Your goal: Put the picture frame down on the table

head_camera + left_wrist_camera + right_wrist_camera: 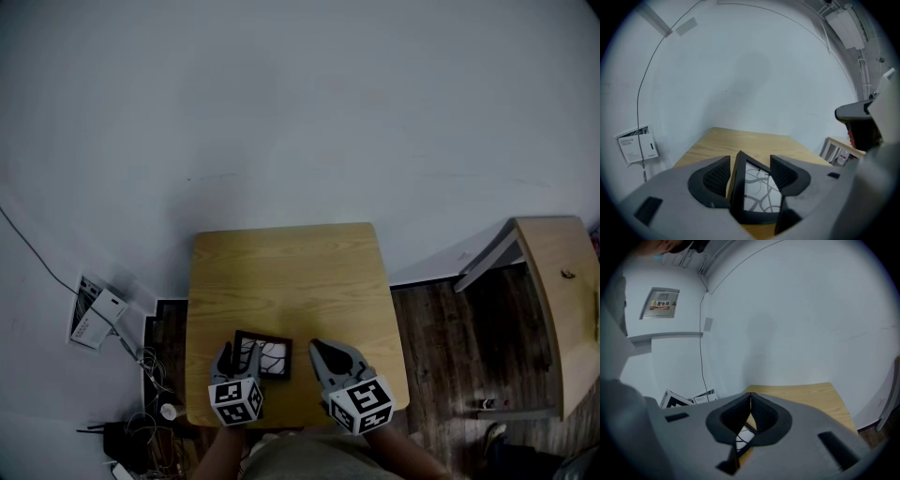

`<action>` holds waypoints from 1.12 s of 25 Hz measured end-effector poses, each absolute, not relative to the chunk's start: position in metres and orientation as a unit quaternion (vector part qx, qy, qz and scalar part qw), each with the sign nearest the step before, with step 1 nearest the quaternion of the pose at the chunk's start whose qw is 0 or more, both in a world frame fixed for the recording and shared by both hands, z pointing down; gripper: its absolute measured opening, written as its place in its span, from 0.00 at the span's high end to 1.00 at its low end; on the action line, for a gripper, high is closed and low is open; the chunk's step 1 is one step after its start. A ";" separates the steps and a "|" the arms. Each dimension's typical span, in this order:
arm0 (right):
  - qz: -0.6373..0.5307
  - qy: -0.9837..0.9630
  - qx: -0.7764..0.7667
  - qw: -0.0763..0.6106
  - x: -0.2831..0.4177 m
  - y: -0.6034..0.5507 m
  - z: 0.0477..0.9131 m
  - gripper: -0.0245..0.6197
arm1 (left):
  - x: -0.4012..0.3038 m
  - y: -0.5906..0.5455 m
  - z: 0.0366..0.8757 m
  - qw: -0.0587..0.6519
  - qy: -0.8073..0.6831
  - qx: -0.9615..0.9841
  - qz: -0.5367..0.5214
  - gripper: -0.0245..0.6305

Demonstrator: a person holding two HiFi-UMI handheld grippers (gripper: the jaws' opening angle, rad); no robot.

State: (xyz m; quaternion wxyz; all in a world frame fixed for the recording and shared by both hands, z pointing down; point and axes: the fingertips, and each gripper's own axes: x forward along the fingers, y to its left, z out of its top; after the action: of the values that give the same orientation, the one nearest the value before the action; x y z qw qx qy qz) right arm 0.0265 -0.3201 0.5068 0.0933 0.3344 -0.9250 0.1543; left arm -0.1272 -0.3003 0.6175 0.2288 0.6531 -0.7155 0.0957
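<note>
While the small dark square picture frame with a white, line-patterned print (263, 355) sits at the near end of the table, it is not yet lying free. The left gripper (750, 161) grasps it, one jaw against each side rail, and in the left gripper view the frame stands tilted between them. Whether its lower edge already touches the wood cannot be told from these views.

The main risk is in the letting go. Opened while the frame is tilted, the jaws would drop it flat with a slap (the front looks glazed, so a knock matters). It could also pivot in such a narrow hold.

The light oak square table (281, 272) has plenty of bare top farther in, but the frame is near the front edge. A slide toward the person could carry it off onto the dark plank floor (441, 337).

The right gripper (750, 399), clenched on nothing, hangs just beside the frame, and a careless swing could nudge it.
</note>
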 end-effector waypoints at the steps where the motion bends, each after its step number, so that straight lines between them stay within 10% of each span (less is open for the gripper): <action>1: 0.154 -0.925 0.334 0.094 0.025 -0.320 0.507 0.96 | -0.129 -0.299 0.618 0.231 -0.716 0.652 0.095 0.60; 15: 0.151 -0.926 0.332 0.100 0.012 -0.308 0.509 0.96 | -0.136 -0.287 0.611 0.234 -0.713 0.656 0.077 0.61; 21: 0.147 -0.925 0.338 0.098 0.006 -0.296 0.506 0.96 | -0.139 -0.276 0.588 0.217 -0.714 0.664 0.057 0.90; 28: 0.144 -0.923 0.344 0.096 -0.014 -0.266 0.502 0.96 | -0.152 -0.251 0.564 0.205 -0.701 0.681 0.054 0.96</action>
State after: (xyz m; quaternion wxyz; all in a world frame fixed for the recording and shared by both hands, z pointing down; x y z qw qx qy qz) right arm -0.0145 -0.2663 0.5019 0.0961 0.3442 -0.9229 0.1435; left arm -0.1517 -0.2508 0.5645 0.2049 0.6813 -0.7006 0.0541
